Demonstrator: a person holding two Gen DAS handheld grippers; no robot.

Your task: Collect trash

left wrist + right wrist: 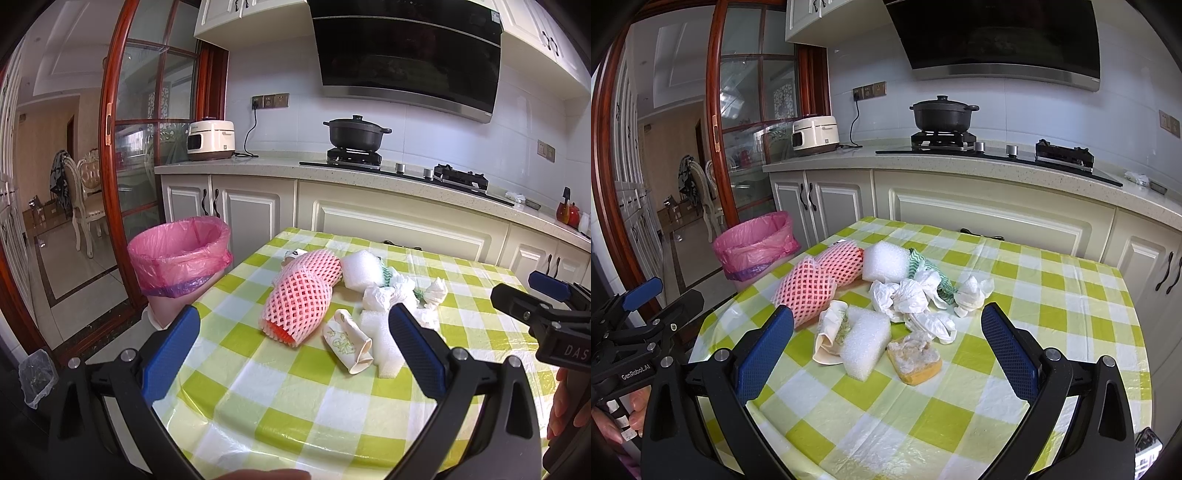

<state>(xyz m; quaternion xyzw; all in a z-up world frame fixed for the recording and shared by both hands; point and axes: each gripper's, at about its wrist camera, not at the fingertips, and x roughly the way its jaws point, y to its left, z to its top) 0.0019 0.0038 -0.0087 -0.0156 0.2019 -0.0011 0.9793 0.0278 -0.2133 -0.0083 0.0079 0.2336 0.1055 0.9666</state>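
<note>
Hanging over the table [1052,295], the left claw [295,350] and right claw [886,350] both have their fingers wide apart and hold nothing. The trash [905,295] lies in a pile on the table: pink net [303,295], white foam [866,341], a paper cup [347,341], tissues [908,295] and a sponge [916,360]. The bin [177,254] stands left of the table with a pink bag inside. Its bottom is hidden.

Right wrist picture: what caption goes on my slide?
Open right gripper hovers over foam, tissues and netting on a checked table.
</note>
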